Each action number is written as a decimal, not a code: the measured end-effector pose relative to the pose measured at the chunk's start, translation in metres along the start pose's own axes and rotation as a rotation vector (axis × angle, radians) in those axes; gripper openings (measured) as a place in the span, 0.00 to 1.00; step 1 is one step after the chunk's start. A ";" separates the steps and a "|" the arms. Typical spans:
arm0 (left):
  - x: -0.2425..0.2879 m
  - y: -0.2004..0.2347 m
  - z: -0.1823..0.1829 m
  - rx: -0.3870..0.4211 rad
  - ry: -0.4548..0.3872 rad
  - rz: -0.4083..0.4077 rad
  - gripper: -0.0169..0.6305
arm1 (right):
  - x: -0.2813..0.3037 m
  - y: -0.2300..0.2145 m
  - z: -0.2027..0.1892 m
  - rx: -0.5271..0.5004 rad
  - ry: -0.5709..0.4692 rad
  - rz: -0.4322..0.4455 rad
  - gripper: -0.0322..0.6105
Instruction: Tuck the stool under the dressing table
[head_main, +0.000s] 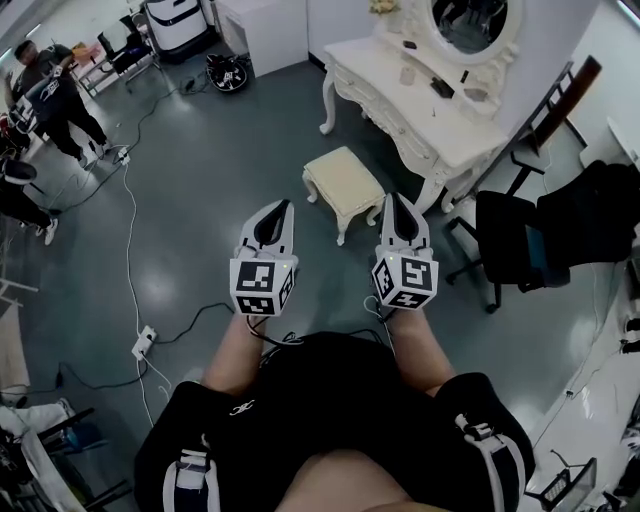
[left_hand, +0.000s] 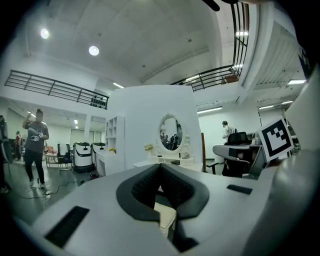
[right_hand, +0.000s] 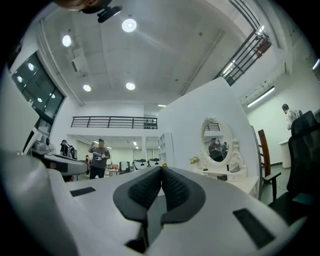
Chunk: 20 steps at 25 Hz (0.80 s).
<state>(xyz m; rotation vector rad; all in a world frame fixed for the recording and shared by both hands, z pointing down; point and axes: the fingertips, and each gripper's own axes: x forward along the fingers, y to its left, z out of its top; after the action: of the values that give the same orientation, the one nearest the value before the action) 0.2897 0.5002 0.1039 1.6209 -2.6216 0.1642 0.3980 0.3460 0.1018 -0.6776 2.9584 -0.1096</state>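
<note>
Stool, cream-cushioned on carved white legs, stands near dressing table; left tongs and right tongs closed, empty.

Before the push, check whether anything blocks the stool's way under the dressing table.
Nothing visible does. The stool stands just in front of the dressing table, with only floor between them. The black chair stands off to the right, clear of that path.

stool: cream seat, white legs
dressing table: white all over, plain
left gripper: white shell, black pads, cube patterned with black-and-white squares
right gripper: same white, black and square-marker pattern
floor: plain dark blue-grey
office chair: black, at the right
</note>
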 end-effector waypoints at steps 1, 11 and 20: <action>-0.001 0.002 -0.001 -0.002 0.002 -0.005 0.05 | 0.000 0.003 -0.001 0.000 0.002 -0.001 0.07; -0.002 0.022 -0.014 -0.033 0.016 -0.025 0.05 | 0.005 0.017 -0.010 -0.001 0.015 -0.020 0.07; 0.043 0.051 -0.028 -0.044 0.024 -0.012 0.05 | 0.058 0.015 -0.026 -0.023 0.015 0.007 0.07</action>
<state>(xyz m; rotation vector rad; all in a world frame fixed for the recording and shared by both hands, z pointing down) 0.2243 0.4881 0.1326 1.6105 -2.5780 0.1243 0.3361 0.3353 0.1215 -0.6729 2.9807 -0.0814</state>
